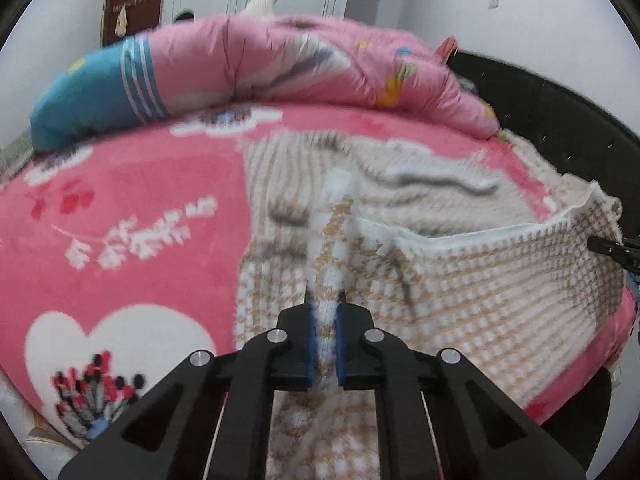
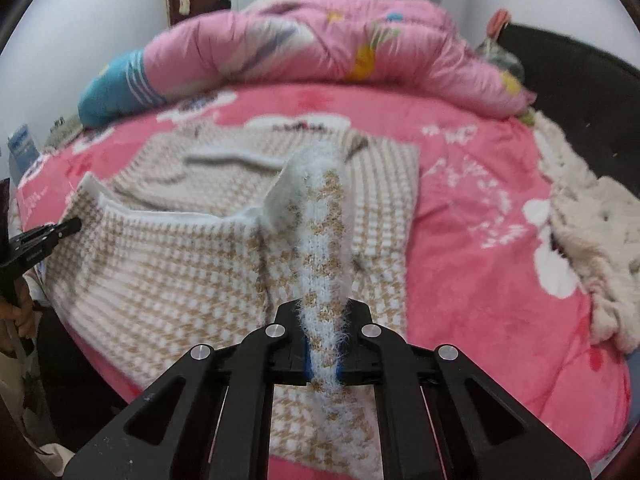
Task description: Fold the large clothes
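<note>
Sweater point(image 1: 460, 280), one, two claws pinching hem

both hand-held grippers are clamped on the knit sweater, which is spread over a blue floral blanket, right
Not quite: the blanket is pink, as both wrist views show. The rest holds: the left hand-held gripper and the right hand-held gripper are each clamped on the knit sweater.

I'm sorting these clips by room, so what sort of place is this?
Most likely a bedroom. Both grippers hold a knit sweater over a bed covered by a pink floral blanket, with a rolled pink quilt along its far side and a dark headboard to the right.
</note>
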Tool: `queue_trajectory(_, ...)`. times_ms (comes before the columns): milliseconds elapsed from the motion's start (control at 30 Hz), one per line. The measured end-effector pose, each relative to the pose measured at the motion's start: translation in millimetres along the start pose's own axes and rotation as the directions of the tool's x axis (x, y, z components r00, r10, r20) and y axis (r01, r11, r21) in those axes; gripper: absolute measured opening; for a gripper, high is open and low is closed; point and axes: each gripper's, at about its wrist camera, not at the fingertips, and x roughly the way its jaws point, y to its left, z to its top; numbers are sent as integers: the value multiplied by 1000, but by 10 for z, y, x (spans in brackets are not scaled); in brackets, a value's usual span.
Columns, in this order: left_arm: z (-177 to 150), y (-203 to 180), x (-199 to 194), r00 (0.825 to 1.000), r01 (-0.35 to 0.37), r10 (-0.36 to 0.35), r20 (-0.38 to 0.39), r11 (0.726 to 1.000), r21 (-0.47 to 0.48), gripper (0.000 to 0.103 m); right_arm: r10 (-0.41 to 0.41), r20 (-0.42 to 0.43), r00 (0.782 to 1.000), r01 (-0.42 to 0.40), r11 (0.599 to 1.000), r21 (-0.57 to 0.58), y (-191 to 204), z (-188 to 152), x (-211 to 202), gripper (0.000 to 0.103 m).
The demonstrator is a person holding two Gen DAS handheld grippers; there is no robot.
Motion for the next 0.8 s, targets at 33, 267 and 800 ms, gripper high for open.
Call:
queue_trajectory(33, 39, -27, -137, 999, 7, -7, 34, 1000, 4, 7, -5, 29, 1000, 5, 1000, 2, 13, 17, -105, 5)
queue_trajectory(267, 526, -122, -736, 972, 37, -48, 229, 998, 53, 7, -23, 198, 980, 25, 1000, -10, -57, 453, -493, 5)
queue_trajectory(800, 1894, 446, 1623, 998, -36, 34, -62, 999, -29, 8, 100, -33, 994, -93, 983, 160, -817, 1769, 1850, 6)
